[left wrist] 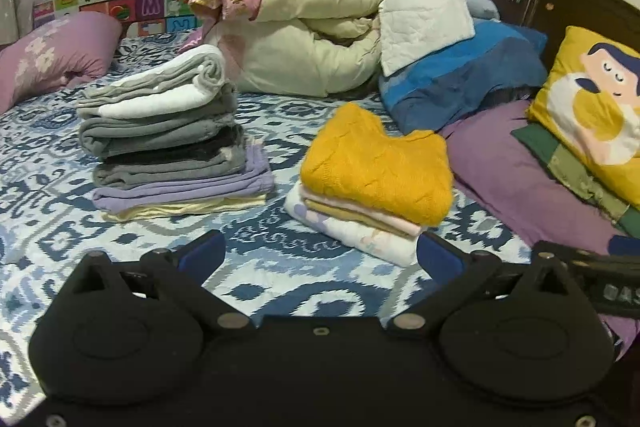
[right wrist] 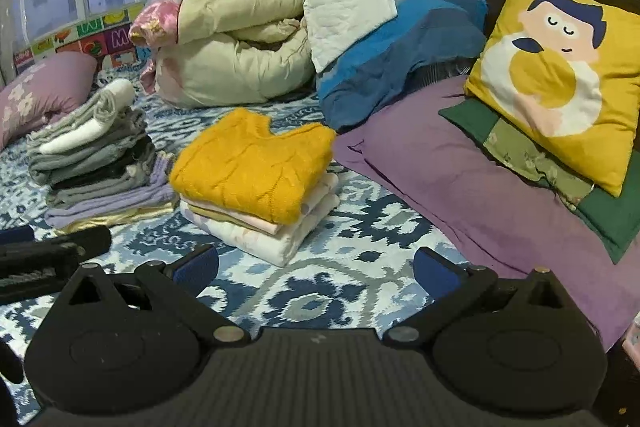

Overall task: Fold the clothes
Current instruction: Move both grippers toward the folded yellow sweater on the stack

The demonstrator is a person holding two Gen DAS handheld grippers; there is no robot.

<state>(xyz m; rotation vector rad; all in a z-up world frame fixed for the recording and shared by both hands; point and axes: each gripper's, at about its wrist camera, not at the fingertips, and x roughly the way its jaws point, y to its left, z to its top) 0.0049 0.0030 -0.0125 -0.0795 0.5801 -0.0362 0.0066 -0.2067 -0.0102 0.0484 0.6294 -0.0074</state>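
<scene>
Two piles of folded clothes rest on the blue-and-white patterned bed sheet point(left wrist: 280, 267). The taller pile point(left wrist: 168, 135) holds grey, white, black and lilac pieces. The shorter pile point(left wrist: 372, 195) has a folded yellow knit sweater point(left wrist: 380, 167) on top of pale garments; in the right wrist view that sweater point(right wrist: 252, 163) sits just ahead and left of centre. My left gripper point(left wrist: 320, 259) hovers open over bare sheet in front of both piles, holding nothing. My right gripper point(right wrist: 316, 267) is open too, empty, just short of the shorter pile point(right wrist: 264, 211). The taller pile point(right wrist: 100, 163) lies to its left.
A bundled cream quilt point(left wrist: 312, 39) and blue blanket point(left wrist: 460, 79) lie behind the piles. A purple pillow point(right wrist: 460, 171), green cloth and a yellow cartoon cushion point(right wrist: 560, 75) fill the right side by the dark headboard. A pink floral pillow point(left wrist: 52, 55) sits far left.
</scene>
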